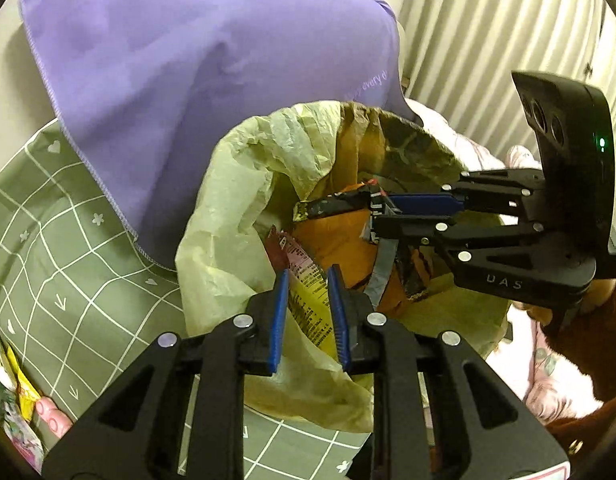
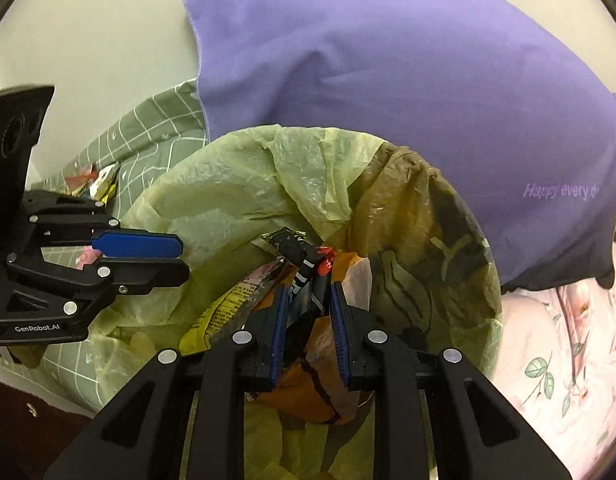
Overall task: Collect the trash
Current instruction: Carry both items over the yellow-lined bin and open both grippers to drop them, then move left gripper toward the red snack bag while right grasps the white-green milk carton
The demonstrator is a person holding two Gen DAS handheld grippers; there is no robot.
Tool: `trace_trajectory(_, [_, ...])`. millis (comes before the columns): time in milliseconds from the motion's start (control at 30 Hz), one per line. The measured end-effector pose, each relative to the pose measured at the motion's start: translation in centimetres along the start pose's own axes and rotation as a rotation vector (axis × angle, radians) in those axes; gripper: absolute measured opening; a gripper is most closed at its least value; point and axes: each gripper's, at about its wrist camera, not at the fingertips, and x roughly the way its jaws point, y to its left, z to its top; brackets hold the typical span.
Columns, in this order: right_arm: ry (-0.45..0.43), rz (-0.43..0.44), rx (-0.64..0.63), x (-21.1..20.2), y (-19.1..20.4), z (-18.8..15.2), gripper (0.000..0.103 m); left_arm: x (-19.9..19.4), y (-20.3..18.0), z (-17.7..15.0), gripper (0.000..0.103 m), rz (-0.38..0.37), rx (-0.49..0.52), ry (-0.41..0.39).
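Step in hand: dropping wrappers into the crumpled yellow-green plastic bin liner [image 2: 235, 184].
My left gripper [image 1: 308, 312]: jaws narrow, nipping the yellow-and-pink printed wrapper [image 1: 308, 300] at the liner's near rim.
My right gripper [image 2: 308, 320]: jaws narrow, closed on the black foil wrapper [image 2: 295, 252], low over the orange snack bag [image 2: 320, 392] already inside.
Doing it well: I would spread each pair only once its wrapper hangs inside the rim.
Risk: thin film may cling to my blue pads.
Left to collect: loose packets [image 1: 15, 392] on the green checked bedsheet [image 1: 67, 248], beside the purple cloth [image 1: 211, 56].
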Motion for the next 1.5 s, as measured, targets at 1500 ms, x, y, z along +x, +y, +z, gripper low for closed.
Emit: trace_trajectory(1500, [-0.108, 0.217, -0.162, 2.5, 23.2, 5.2, 0.033, -18.5, 31.4, -16.9, 0.056, 0.488, -0.658, -0.229])
